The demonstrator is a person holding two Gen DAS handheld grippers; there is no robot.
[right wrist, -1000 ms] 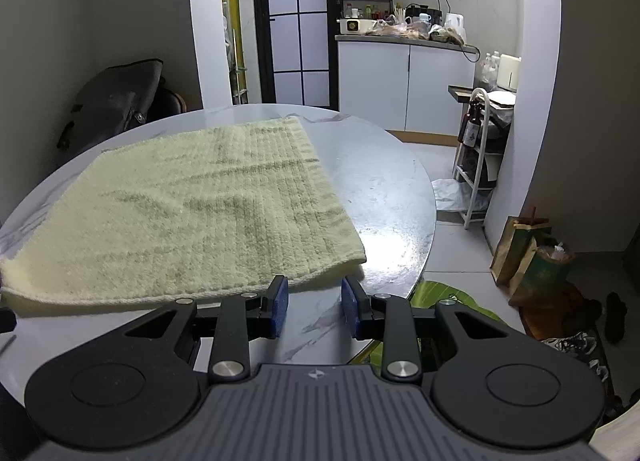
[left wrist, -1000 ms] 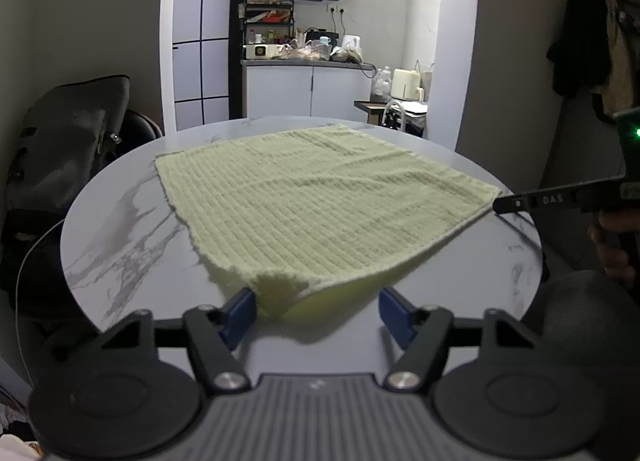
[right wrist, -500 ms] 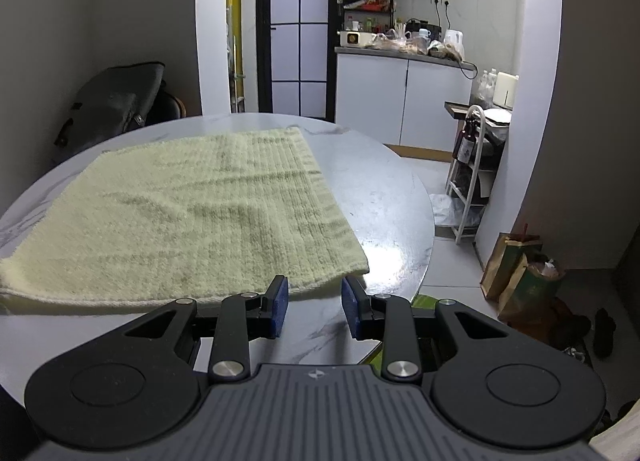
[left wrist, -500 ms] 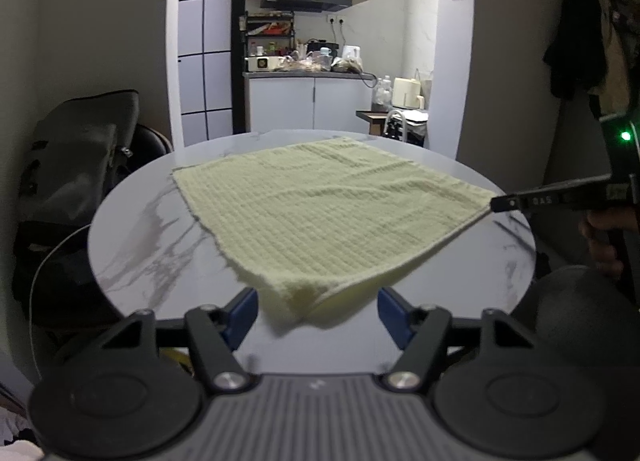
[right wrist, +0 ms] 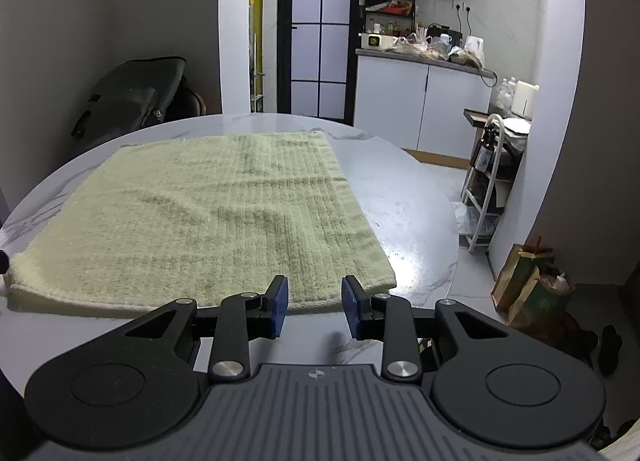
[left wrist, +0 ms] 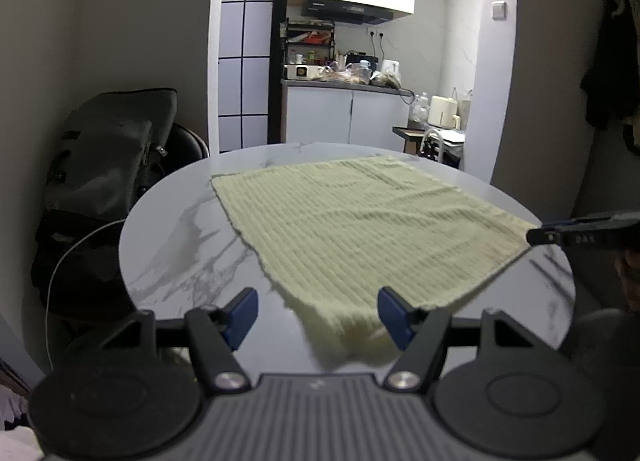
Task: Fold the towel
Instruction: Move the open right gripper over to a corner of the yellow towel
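Note:
A pale yellow-green ribbed towel (left wrist: 360, 229) lies spread on a round white marble table (left wrist: 176, 245). Its near corner hangs over the table's front edge, between the blue pads of my left gripper (left wrist: 318, 315), which is open wide and holds nothing. In the right wrist view the towel (right wrist: 208, 217) lies flat, and my right gripper (right wrist: 314, 303) is open just short of its near edge, close to its right corner. The right gripper's finger (left wrist: 580, 235) shows in the left wrist view at the towel's right corner.
A dark bag on a chair (left wrist: 108, 165) stands left of the table. A kitchen counter (right wrist: 420, 57) with clutter is behind. A white rack with bottles (right wrist: 492, 181) and paper bags (right wrist: 528, 281) stand on the floor to the right.
My left gripper has pulled back and risen, so the table looks farther off and the towel's near corner droops over the edge. My right gripper has risen and backed off a little.

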